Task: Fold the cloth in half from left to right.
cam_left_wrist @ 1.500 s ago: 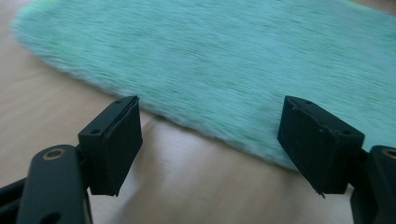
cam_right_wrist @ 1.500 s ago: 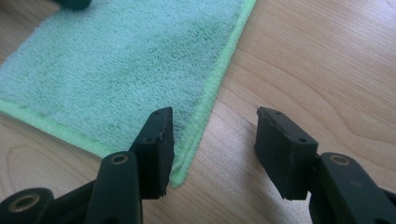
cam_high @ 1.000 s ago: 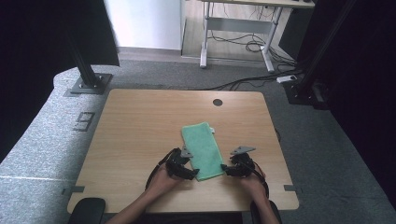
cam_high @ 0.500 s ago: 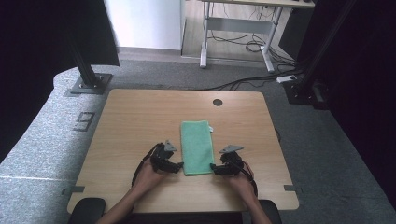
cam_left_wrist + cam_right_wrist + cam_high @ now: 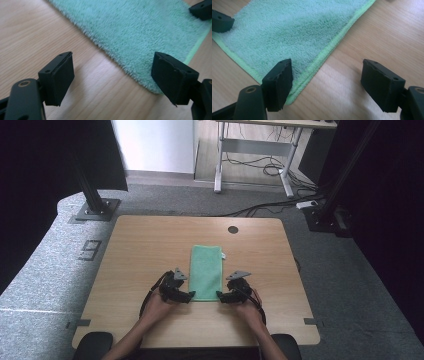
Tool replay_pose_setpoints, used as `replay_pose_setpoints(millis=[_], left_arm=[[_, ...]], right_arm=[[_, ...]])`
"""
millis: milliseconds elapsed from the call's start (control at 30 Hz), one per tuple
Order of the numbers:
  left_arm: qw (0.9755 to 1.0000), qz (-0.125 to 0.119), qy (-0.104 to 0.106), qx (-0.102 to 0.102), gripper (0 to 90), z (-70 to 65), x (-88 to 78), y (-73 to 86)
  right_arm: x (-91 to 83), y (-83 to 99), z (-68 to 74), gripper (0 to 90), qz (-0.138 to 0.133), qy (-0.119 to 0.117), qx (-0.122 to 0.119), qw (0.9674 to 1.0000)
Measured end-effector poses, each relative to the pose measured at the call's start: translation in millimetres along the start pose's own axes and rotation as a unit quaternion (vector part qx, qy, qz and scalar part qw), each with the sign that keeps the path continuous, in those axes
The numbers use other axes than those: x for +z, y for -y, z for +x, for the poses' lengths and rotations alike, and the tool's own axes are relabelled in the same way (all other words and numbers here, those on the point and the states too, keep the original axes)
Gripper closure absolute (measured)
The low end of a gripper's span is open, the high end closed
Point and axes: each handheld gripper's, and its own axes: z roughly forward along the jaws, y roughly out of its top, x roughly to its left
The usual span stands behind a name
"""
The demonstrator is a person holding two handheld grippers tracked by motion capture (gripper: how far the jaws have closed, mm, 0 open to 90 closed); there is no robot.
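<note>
A folded green towel (image 5: 206, 270) lies flat and straight on the wooden table (image 5: 145, 245). My left gripper (image 5: 186, 296) rests at its near left corner, open. In the left gripper view the towel (image 5: 130, 32) reaches only the right jaw of this gripper (image 5: 113, 60). My right gripper (image 5: 222, 296) sits at the near right corner. Its jaws have just been opening and stand open (image 5: 327, 65). The towel's hemmed corner (image 5: 287, 32) lies by the left jaw, and the pads do not press on it. Each gripper view shows the other gripper's jaw tip across the towel.
A round cable hole (image 5: 233, 229) sits near the table's far edge. The table's near edge is just behind my hands. Beyond the table are black stand feet (image 5: 94, 211) on grey carpet, and a desk frame (image 5: 252, 157) with cables.
The towel's near end has swung left, so it now lies straight instead of slanted. Both hands have shifted left with it.
</note>
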Motion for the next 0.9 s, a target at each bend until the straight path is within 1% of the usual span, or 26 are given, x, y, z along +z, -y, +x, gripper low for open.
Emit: replay_pose_setpoints(millis=[67,367,467,667,767,900], left_arm=[[1.0000,0.004,-0.002,-0.004,18.5,5.9,0.1,0.5],[0.9999,-0.002,-0.010,-0.013,17.3,18.7,6.1,-3.2],[0.9998,-0.006,-0.010,-0.018,16.3,22.8,9.0,-4.7],[0.9996,-0.012,-0.011,-0.023,16.1,23.4,10.8,-5.0],[0.9996,-0.012,-0.012,-0.024,16.1,23.1,10.9,-5.1],[0.9995,-0.014,-0.011,-0.025,15.9,23.3,11.0,-4.7]], right_arm=[[3.1,-3.0,0.2,24.8,-0.001,0.001,0.000,1.0000],[13.2,-14.0,-2.2,23.4,-0.001,0.007,0.000,1.0000],[13.3,-13.3,-3.6,23.1,-0.001,0.005,0.008,1.0000],[13.6,-14.4,-7.8,22.3,0.002,0.007,0.008,0.9999],[15.1,-15.7,-11.5,21.8,0.002,0.008,0.013,0.9999],[16.3,-16.8,-13.3,22.0,0.001,0.005,0.010,0.9999]])
